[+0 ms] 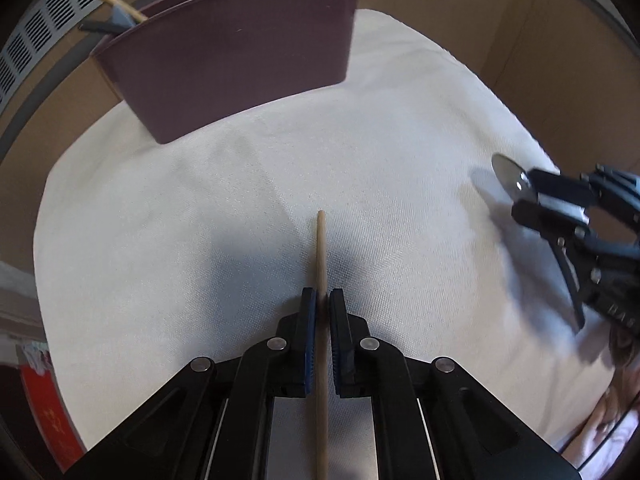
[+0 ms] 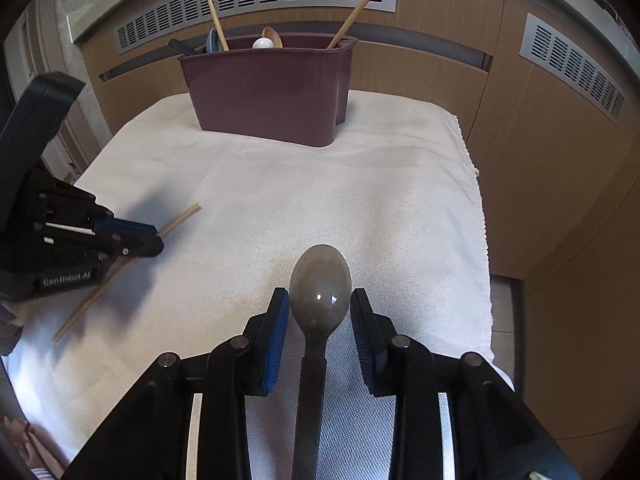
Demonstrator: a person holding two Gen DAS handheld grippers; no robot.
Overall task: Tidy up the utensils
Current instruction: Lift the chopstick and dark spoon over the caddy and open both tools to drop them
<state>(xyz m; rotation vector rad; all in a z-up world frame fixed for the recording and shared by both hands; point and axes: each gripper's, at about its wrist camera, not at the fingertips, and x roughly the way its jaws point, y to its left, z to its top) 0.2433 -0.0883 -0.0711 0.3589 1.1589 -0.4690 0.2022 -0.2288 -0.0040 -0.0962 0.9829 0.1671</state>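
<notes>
A maroon utensil holder [image 2: 268, 92] stands at the far end of the white towel [image 2: 360, 184]; it also shows in the left wrist view [image 1: 232, 68]. It holds chopsticks and spoons. My left gripper [image 1: 322, 300] is shut on a wooden chopstick [image 1: 321, 248] lying on the towel; the chopstick [image 2: 180, 220] and that gripper [image 2: 154, 240] also show in the right wrist view. My right gripper [image 2: 320, 300] is open, its jaws either side of a grey metal spoon [image 2: 320, 284] lying on the towel. In the left wrist view the right gripper [image 1: 524, 200] is at the right, around the spoon [image 1: 506, 170].
Brown panelled walls with grey vent grilles [image 2: 256, 0] stand behind and to the right of the towel. The towel's right edge [image 2: 484, 240] drops off to the floor. A red object [image 1: 48, 400] shows at lower left.
</notes>
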